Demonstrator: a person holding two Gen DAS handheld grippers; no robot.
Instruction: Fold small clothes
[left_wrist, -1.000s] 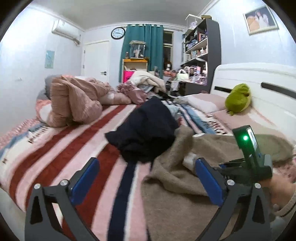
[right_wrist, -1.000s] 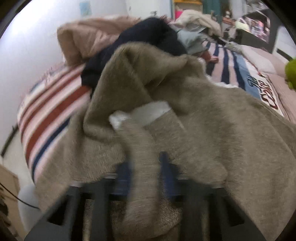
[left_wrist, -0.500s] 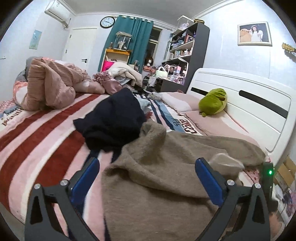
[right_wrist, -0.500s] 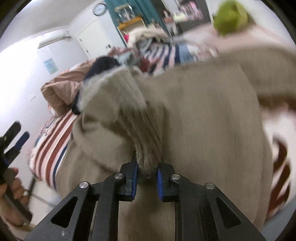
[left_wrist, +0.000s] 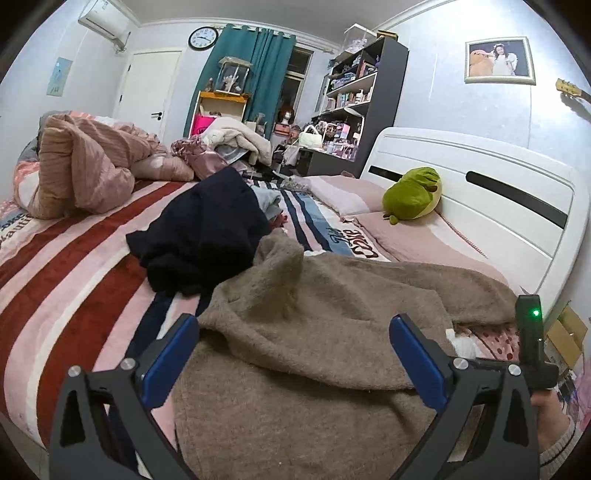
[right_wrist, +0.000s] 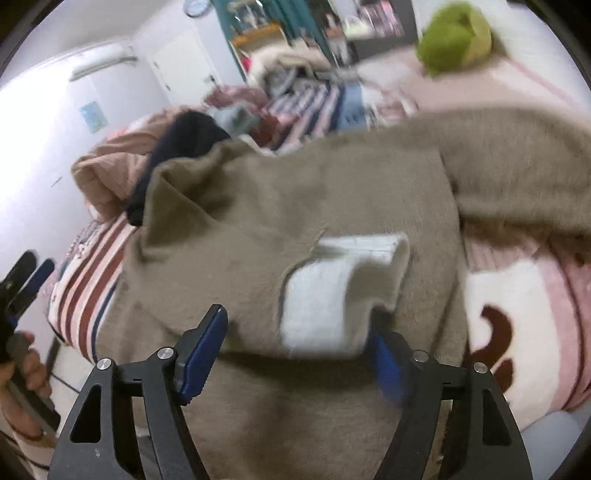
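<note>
A brown fuzzy sweater (left_wrist: 314, 332) lies spread on the near part of the striped bed, one sleeve stretched toward the headboard. My left gripper (left_wrist: 293, 354) hovers open just over its near edge, nothing between the blue pads. In the right wrist view the sweater (right_wrist: 295, 206) fills the middle, with a white ribbed part (right_wrist: 332, 291) folded up on it. My right gripper (right_wrist: 295, 350) is opening; the white fold lies loose between the jaws, resting against the right pad and hiding its tip. The right gripper's body (left_wrist: 528, 332) shows at the left wrist view's right edge.
A dark navy garment (left_wrist: 207, 236) is heaped just beyond the sweater. Farther back lie a pink quilt (left_wrist: 81, 173) and other clothes. A green plush toy (left_wrist: 413, 195) sits by the white headboard (left_wrist: 498, 199). The left gripper (right_wrist: 26, 273) and a hand appear at the left edge.
The right gripper was shut on a fold of the sweater and carried it across; its jaws have now parted and the fold has dropped loose. The left gripper shifted a little, staying open.
</note>
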